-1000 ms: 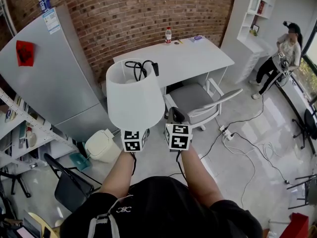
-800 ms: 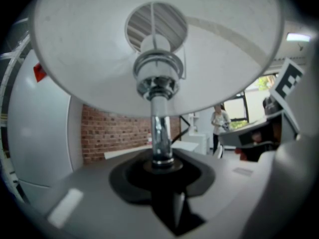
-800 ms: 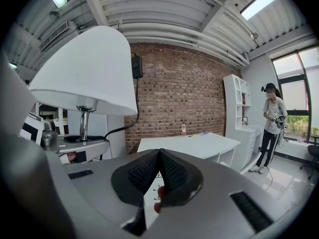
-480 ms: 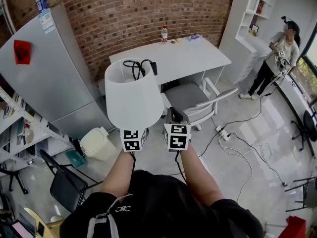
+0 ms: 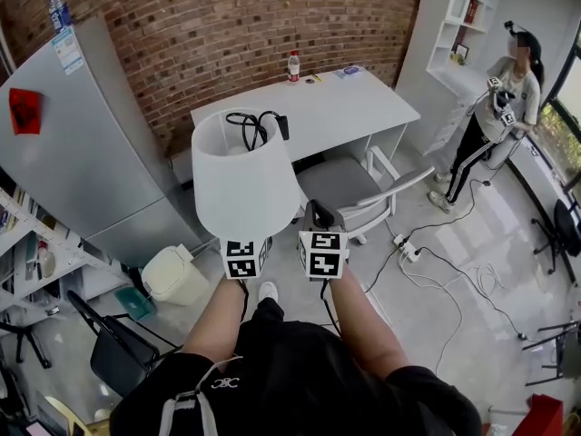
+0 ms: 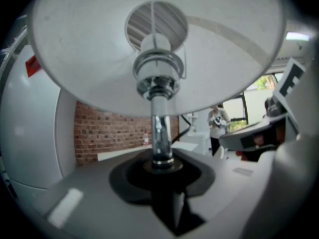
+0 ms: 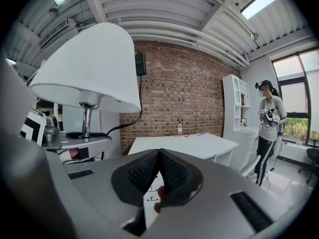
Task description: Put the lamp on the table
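Observation:
A lamp with a white shade (image 5: 245,184) and a chrome stem (image 6: 160,133) is held upright in the air in front of me. My left gripper (image 5: 246,243) is shut on the foot of the stem, under the shade; in the left gripper view (image 6: 162,167) the stem rises straight out of the jaws. A black cord (image 5: 255,125) lies coiled in the top of the shade. My right gripper (image 5: 318,214) hovers just right of the lamp, its ribbed pads (image 7: 172,172) pressed together on nothing. The white table (image 5: 349,112) stands ahead against the brick wall.
A bottle (image 5: 293,65) and small items sit at the table's far edge. A grey chair (image 5: 359,184) stands in front of it. A grey fridge (image 5: 77,148) and a small bin (image 5: 174,275) are on the left. Cables (image 5: 454,271) cross the floor; a person (image 5: 495,107) stands at the right.
The table and chair have drifted slightly left and closer in the head view. The person at right has stepped left. The lamp and both grippers keep the same pose.

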`<state>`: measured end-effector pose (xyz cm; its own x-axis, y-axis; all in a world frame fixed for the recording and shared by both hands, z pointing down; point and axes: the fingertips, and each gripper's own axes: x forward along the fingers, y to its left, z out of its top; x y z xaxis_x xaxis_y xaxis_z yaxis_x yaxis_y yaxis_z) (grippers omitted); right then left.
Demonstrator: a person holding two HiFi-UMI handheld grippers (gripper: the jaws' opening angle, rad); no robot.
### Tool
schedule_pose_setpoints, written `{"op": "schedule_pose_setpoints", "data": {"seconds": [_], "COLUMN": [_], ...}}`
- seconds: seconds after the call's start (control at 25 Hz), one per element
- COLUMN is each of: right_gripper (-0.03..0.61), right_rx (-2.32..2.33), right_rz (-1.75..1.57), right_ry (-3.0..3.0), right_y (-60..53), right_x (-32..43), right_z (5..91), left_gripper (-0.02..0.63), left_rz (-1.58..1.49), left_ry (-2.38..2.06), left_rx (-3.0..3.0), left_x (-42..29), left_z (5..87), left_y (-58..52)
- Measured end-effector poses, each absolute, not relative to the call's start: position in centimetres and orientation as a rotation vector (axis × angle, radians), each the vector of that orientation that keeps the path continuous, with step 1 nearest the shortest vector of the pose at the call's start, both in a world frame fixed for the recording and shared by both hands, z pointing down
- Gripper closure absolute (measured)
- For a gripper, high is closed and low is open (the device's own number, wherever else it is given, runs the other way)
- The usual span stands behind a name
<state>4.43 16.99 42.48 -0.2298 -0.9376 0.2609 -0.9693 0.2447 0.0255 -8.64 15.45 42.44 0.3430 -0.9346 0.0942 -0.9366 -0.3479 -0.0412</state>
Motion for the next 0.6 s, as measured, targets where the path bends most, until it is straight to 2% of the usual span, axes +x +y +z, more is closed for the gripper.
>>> {"op": "schedule_pose_setpoints", "data": {"seconds": [0.6], "right_gripper": [0.589], "right_rx": [1.915], "right_rz": [0.21], "right_ry": [-2.204], "right_y": [1.9], "right_x": [2.7], "right_z": [42.0], "left_gripper": [0.512], "left_rz": [0.145], "left_ry": [-1.694], "left_rx": [2.651], "left_x": [-10.8], "left_z": [41.5], "left_y": [-0.2]}}
